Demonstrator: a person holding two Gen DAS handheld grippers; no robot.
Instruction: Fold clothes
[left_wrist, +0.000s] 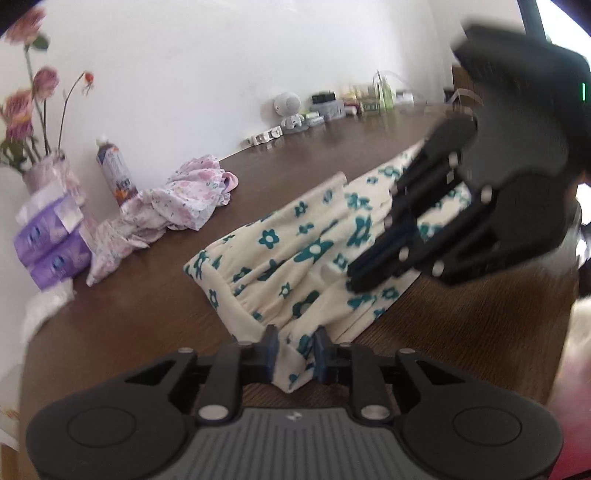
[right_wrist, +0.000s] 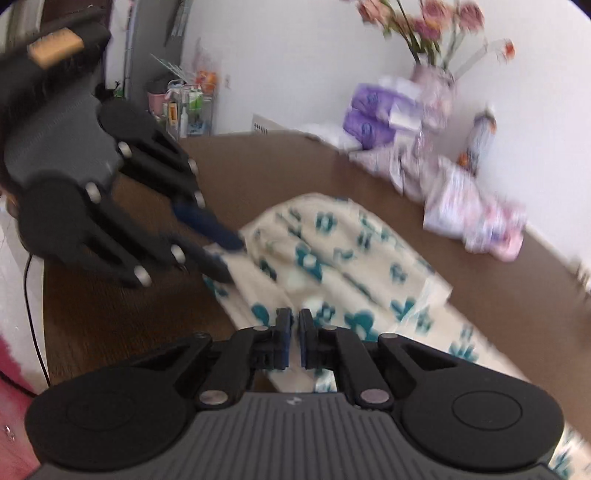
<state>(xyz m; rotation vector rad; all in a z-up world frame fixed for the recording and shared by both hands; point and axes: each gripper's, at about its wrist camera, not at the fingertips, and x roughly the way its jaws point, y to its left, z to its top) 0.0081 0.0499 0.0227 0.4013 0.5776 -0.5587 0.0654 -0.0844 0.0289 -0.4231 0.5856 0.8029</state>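
A cream garment with teal flowers (left_wrist: 295, 251) lies partly folded on the brown table (left_wrist: 129, 314). My left gripper (left_wrist: 296, 347) is shut on its near corner, and cloth bunches between the blue pads. In the left wrist view, my right gripper (left_wrist: 352, 278) reaches in from the right with its tips closed on a fold of the same garment. From the right wrist, the right gripper (right_wrist: 295, 328) shows a narrow gap with pale cloth pinched in it. The left gripper (right_wrist: 229, 256) grips the garment's (right_wrist: 332, 258) left edge. Both views are motion-blurred.
A crumpled pink floral garment (left_wrist: 184, 199) lies further back on the table. Behind it stand a bottle (left_wrist: 114, 173), purple tissue packs (left_wrist: 51, 240) and a vase of pink flowers (left_wrist: 44, 173) against the white wall. A small toy figure (left_wrist: 288, 107) and clutter line the far edge.
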